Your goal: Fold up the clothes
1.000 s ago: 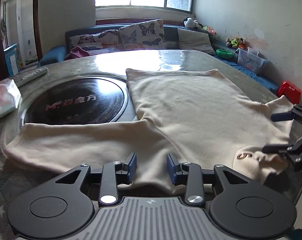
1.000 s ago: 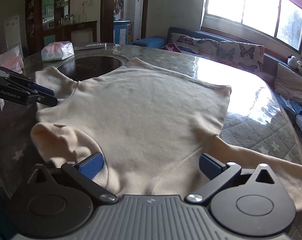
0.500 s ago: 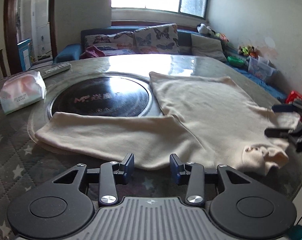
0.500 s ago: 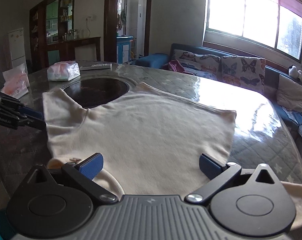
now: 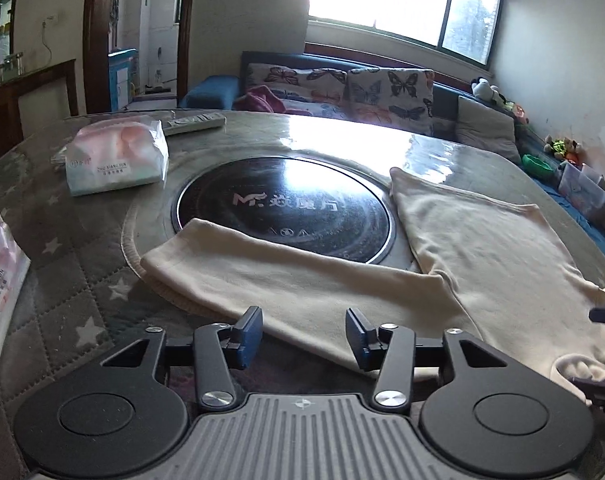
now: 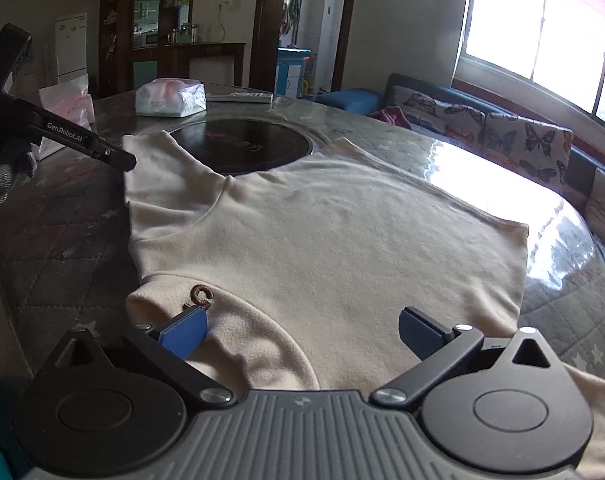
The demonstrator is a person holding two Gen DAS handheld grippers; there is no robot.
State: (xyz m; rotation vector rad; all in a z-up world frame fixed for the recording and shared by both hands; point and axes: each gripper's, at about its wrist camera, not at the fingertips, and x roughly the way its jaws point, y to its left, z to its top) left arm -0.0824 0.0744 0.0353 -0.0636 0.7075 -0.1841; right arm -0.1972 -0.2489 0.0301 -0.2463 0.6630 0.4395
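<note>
On table, cream sweater.

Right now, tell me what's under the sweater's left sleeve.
The sleeve lies across the black round cooktop's near rim and the star-quilted table cover. Whatever else it covers is hidden.

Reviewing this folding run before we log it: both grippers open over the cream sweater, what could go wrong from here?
1. The cream long-sleeved sweater has one sleeve lying across the round black glass hotplate; dragging it may bunch the fabric.
2. The collar hangs off the table edge, so the garment might slide.
3. The open right gripper sits over that collar and could pinch both layers.
</note>
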